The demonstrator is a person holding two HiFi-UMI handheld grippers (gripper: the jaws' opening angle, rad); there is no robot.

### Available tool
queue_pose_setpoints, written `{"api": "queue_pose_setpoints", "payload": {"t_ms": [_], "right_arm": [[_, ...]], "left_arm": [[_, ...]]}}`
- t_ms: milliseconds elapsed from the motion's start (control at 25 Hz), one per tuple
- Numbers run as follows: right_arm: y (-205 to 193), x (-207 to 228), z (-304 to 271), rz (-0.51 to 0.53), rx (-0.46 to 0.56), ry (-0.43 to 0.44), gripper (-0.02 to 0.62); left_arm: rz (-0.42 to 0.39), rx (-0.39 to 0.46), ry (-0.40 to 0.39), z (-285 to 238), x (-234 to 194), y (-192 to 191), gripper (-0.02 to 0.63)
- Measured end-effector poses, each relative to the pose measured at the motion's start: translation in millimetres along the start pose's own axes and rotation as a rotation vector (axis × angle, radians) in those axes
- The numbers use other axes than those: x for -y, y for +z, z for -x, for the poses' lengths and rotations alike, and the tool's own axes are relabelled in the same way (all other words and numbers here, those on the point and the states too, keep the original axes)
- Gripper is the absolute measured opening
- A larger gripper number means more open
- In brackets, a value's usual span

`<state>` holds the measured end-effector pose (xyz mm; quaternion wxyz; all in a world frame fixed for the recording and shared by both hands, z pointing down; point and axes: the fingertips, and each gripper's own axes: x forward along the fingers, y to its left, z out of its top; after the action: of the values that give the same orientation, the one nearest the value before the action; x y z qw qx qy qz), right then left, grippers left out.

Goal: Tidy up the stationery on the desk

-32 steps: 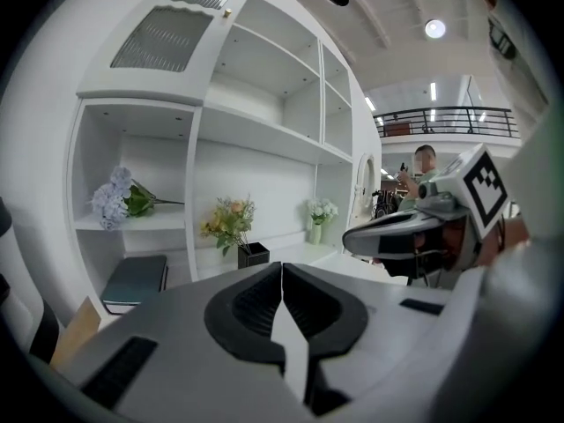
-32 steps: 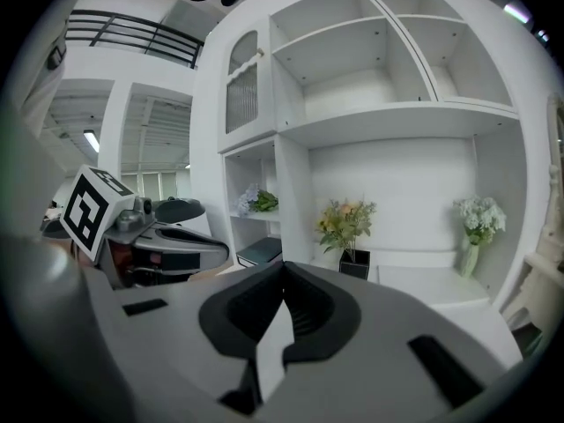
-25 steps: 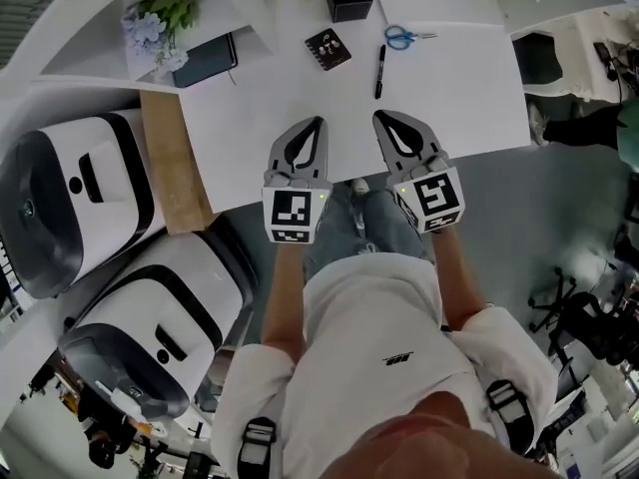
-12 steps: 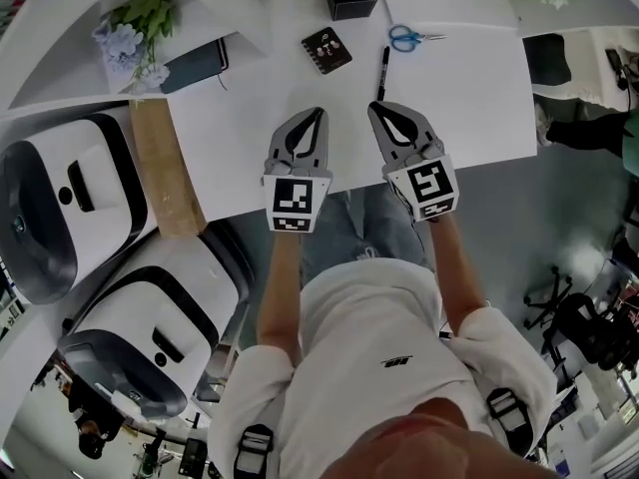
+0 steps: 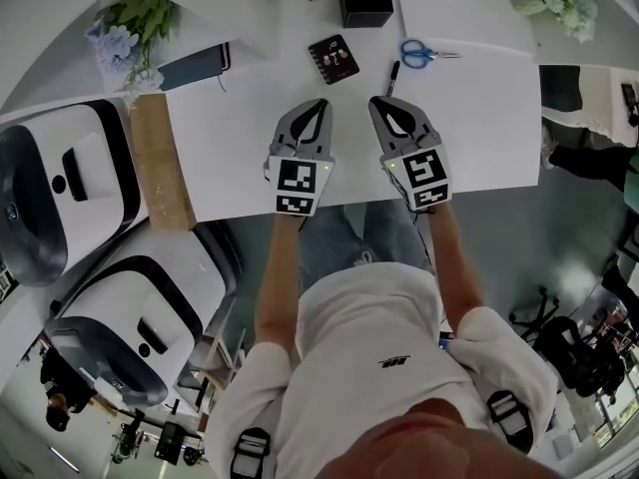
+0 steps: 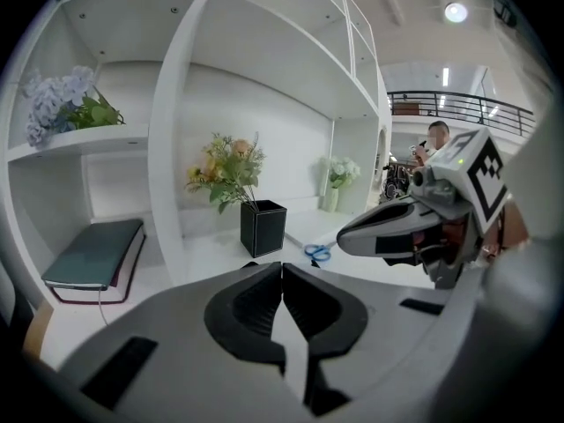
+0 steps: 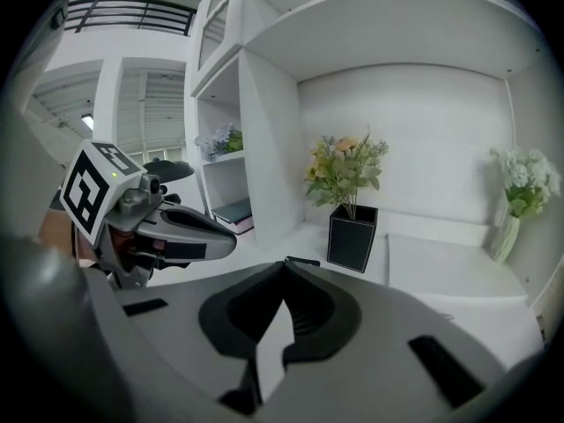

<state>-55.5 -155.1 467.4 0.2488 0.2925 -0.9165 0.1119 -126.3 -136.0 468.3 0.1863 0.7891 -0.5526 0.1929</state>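
Observation:
On the white desk a black pen lies just beyond my right gripper. Blue-handled scissors rest further back right. A small black notepad lies ahead of my left gripper. A black pen holder with a plant stands at the back. Both grippers hover side by side over the desk's near part, shut and empty. The left gripper view shows its shut jaws, the scissors and the holder. In the right gripper view, the holder stands beyond the shut jaws.
A dark green book lies in a shelf bay at the left, with blue flowers beside it. A wooden plank borders the desk's left edge. A vase of white flowers stands at the back right. White shelving rises behind the desk.
Both grippers have moved forward over the desk, closer to the notepad and pen. They stay shut and empty.

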Motion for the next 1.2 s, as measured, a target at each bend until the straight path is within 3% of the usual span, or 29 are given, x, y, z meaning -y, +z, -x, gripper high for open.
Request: {"api": "queue_pose_setpoints", "payload": {"t_ms": [1200], "right_arm": [[-60,31,-119,0.125,-0.279,0.072,-0.006]], "left_arm": [[-0.043,-0.215,-0.022,-95,-30,-62,0.0]]}}
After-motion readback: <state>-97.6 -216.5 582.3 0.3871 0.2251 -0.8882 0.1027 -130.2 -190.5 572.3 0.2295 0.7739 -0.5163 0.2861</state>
